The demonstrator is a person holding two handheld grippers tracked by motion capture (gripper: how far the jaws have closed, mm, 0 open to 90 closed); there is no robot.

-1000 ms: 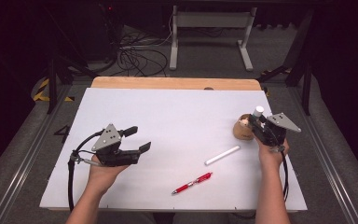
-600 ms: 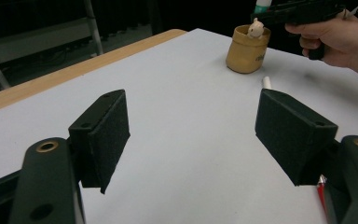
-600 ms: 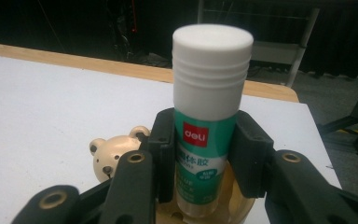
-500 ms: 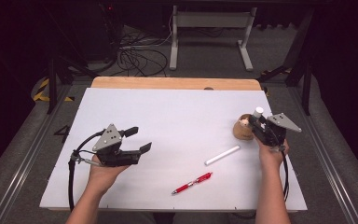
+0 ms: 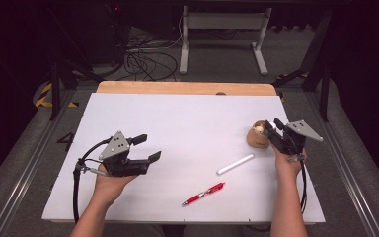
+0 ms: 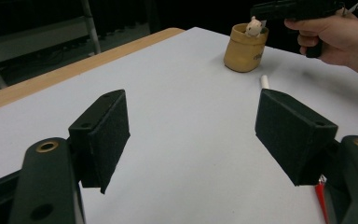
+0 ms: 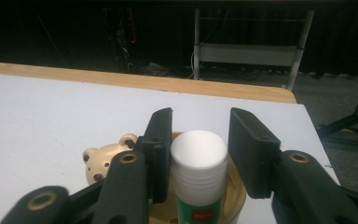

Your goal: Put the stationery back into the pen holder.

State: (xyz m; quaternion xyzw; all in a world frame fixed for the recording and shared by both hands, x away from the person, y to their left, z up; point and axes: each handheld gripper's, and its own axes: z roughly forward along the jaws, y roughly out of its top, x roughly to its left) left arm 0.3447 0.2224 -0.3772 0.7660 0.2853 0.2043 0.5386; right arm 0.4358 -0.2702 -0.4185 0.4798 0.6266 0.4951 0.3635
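Observation:
A wooden cup [image 5: 259, 139] stands at the right of the white table, with a small bear figure [image 7: 103, 161] in it. A glue stick [image 7: 199, 163] with a white cap stands upright in the cup [image 7: 235, 198]. My right gripper [image 7: 200, 130] straddles the cap. Its jaws have just been opening: the left pad lies close to the cap and the right pad stands clear of it. In the high view the right gripper [image 5: 271, 129] hovers at the cup's right rim. My left gripper [image 5: 149, 148] is open and empty above the left of the table.
A white stick [image 5: 235, 164] and a red pen [image 5: 203, 193] lie on the white sheet between the hands. A wooden table edge [image 5: 182, 88] runs along the back. Beyond it are cables and a metal frame on the floor.
Both hands stay where they were. The right gripper's jaws look slightly wider around the glue stick's cap.

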